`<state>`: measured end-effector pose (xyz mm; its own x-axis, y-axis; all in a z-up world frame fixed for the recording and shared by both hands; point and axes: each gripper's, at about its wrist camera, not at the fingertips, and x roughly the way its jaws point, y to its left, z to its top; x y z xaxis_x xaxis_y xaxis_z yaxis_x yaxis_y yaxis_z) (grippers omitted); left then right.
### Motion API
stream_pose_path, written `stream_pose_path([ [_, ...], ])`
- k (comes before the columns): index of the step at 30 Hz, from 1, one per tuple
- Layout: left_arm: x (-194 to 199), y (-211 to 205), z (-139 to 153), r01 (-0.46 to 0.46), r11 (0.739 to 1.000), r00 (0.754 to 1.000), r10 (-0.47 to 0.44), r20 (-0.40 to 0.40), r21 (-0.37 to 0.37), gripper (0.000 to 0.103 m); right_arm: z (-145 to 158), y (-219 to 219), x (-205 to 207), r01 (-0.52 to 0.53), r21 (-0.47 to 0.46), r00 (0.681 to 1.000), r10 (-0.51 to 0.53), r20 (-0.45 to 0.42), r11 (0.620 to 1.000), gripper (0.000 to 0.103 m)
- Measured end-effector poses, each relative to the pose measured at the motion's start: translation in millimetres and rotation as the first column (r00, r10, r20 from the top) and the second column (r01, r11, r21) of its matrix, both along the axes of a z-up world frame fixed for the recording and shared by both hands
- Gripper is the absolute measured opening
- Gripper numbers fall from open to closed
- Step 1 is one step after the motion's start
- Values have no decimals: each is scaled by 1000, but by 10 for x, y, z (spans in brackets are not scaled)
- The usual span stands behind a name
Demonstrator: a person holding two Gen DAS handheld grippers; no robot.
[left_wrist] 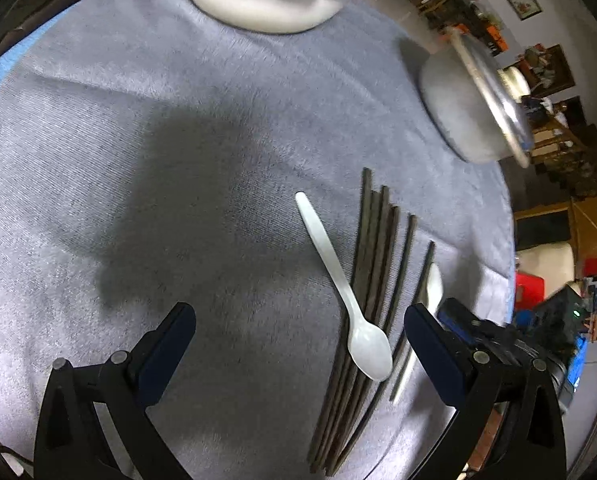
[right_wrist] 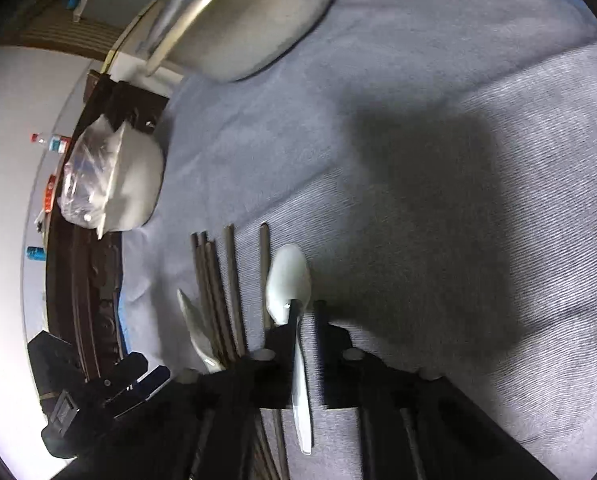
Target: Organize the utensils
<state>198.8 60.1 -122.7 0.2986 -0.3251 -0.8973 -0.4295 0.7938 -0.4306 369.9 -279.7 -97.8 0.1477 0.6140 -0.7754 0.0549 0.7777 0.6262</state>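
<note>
1. Right gripper (right_wrist: 303,312), bottom centre of the right wrist frame, has its fingers narrowed around the neck of a white plastic spoon (right_wrist: 288,280); actual contact cannot be told.
2. Left gripper (left_wrist: 298,344) hangs spread wide and holds nothing, low in the left wrist frame.
3. Dark chopsticks (left_wrist: 372,248) lie bundled on the grey cloth (left_wrist: 138,160), the spoon's bowl resting across them at lower right.
4. A second spoon (left_wrist: 432,284) lies at the bundle's right edge.

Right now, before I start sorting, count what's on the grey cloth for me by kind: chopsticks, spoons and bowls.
Dark chopsticks: 6
White spoons: 2 (one partly hidden beside the chopsticks)
Bowls: 2 (one white, one grey)
Total: 10
</note>
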Motion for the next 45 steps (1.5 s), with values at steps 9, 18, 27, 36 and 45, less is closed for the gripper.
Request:
stream_pose_path([
  [9,341,-184,-102,-45,999,992,45,-119,3,69,48,-47,-126,-19,15,999,18,27,1000,58],
  [18,593,-263,-133,-41,999,979,40,-200,-1,12,26,-196,-267,-23,45,999,21,36,999,57],
  [27,731,-315,-3,211,973,959,-188,-212,89,8,18,-197,-264,-44,44,999,44,18,998,56],
  [36,583,-259,-8,416,874,890,-334,-311,253,9,153,87,-3,-82,-74,997,81,-18,994,57],
  [45,639,-448,-47,442,854,878,-350,-327,274,9,166,724,137,-258,-412,965,253,-68,874,29],
])
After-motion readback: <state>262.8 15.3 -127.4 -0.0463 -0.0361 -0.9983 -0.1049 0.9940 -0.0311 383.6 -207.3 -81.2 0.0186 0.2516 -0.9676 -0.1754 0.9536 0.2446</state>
